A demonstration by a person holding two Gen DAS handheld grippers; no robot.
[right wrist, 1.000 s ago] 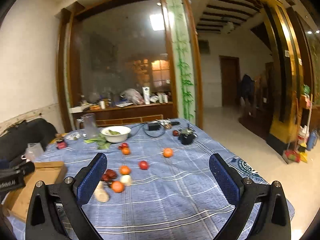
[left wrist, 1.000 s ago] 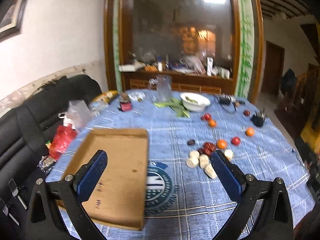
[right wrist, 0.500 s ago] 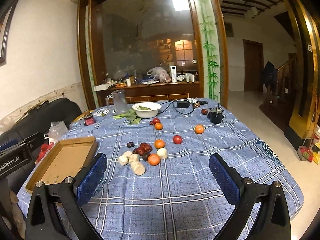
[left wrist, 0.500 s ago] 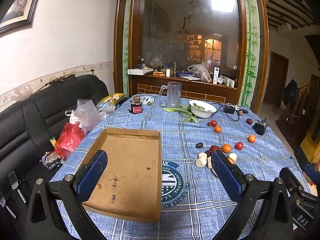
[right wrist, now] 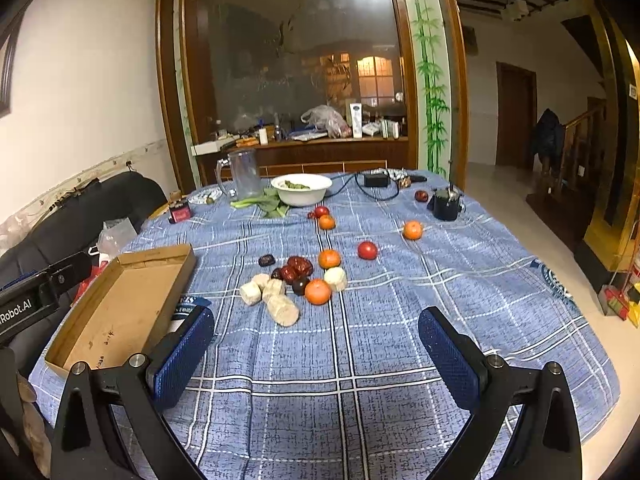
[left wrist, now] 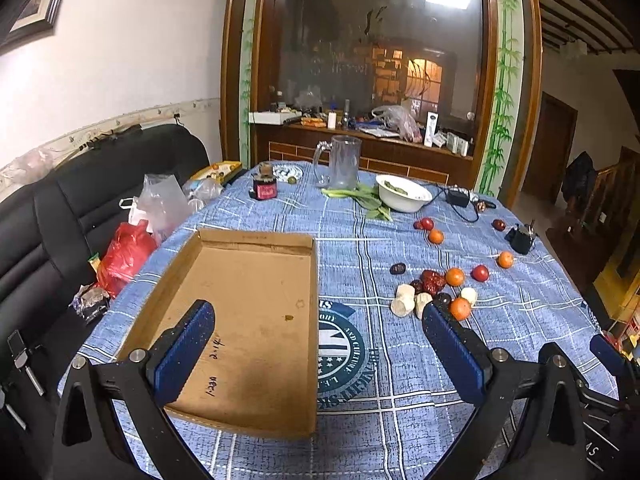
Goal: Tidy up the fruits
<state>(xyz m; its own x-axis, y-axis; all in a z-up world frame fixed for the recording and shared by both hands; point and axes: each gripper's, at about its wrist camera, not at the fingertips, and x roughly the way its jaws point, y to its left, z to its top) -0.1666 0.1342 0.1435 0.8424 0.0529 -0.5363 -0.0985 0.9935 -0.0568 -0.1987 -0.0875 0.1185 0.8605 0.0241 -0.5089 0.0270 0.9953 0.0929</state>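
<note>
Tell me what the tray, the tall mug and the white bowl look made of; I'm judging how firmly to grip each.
Tray: plain brown cardboard, matte, with folded walls and pen marks on its floor. Tall mug: clear and see-through with a handle, glass or hard plastic; the look leaves that open. White bowl: smooth, glossy white, probably ceramic, possibly melamine.

A table (right wrist: 460,300) in a blue plaid cloth is carrying a cardboard tray (right wrist: 120,308); fruits (right wrist: 304,280) are lying right of the tray, a white bowl (right wrist: 302,194) beyond it.
</note>
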